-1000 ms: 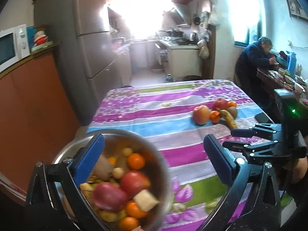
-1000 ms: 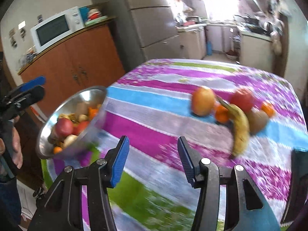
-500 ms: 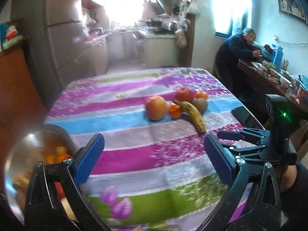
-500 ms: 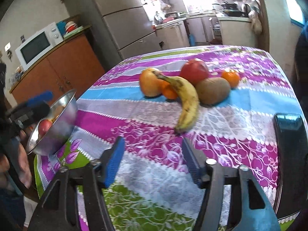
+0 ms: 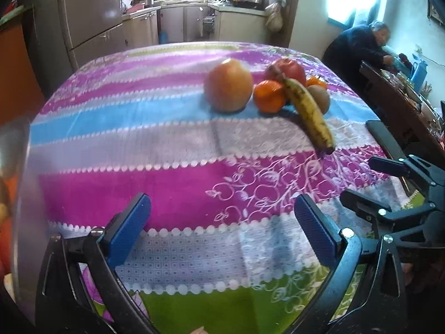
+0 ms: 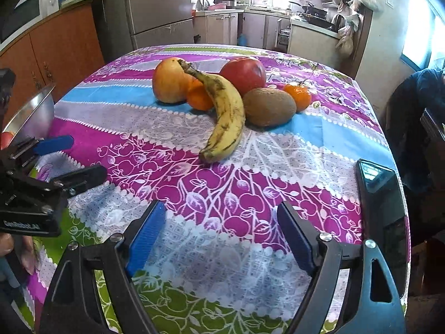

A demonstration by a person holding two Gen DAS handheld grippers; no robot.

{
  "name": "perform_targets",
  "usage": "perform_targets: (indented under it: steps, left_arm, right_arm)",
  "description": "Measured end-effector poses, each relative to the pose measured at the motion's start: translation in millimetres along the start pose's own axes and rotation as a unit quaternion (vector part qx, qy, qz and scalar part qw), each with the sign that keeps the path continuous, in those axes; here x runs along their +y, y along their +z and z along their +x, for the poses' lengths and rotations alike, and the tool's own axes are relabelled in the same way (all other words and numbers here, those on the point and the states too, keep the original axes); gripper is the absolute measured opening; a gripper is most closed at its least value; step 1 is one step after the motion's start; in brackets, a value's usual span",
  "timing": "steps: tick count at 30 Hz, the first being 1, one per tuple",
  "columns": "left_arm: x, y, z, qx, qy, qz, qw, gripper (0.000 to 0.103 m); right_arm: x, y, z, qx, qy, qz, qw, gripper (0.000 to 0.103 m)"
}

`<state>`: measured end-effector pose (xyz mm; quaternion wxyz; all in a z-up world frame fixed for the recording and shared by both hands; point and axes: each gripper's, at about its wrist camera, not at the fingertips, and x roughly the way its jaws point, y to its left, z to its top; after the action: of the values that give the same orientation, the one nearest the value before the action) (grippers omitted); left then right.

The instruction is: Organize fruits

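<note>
White letters "GenRobot.AI" are printed on the left claw (image 6: 64, 158), jaws apart. The right claw (image 6: 219, 236) is apart too. A speckled curved banana (image 6: 226, 111) lies mid-surface among round fruits.

A phone (image 6: 382, 194) lies on the striped tablecloth (image 6: 278, 167); fridge (image 6: 158, 5) behind.

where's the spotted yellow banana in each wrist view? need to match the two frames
Left wrist: spotted yellow banana upper right of centre, running down-right from the fruit cluster.
Right wrist: it sits centre, curving down toward the camera, in front of the cluster.
Shared landmark: the large pale orange-yellow apple, left of the banana's stem end in both views.
</note>
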<state>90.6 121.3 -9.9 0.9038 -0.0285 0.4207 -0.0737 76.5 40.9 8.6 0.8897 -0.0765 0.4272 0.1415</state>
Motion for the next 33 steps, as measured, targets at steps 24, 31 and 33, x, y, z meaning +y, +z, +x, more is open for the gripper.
perform_targets:
  steps: [24, 31, 33]
  left_arm:
    - [5, 2, 22, 0.051, 0.042, 0.000, 0.9978, 0.103]
    - [3, 0, 20, 0.048, 0.039, 0.003, 0.9981, 0.103]
    - [3, 0, 20, 0.048, 0.039, 0.004, 0.9981, 0.103]
  right_arm:
    - [16, -5, 11, 0.029, -0.002, -0.013, 0.999, 0.103]
    - [16, -5, 12, 0.029, -0.002, -0.013, 0.999, 0.103]
    - [16, -5, 12, 0.029, -0.002, -0.013, 0.999, 0.103]
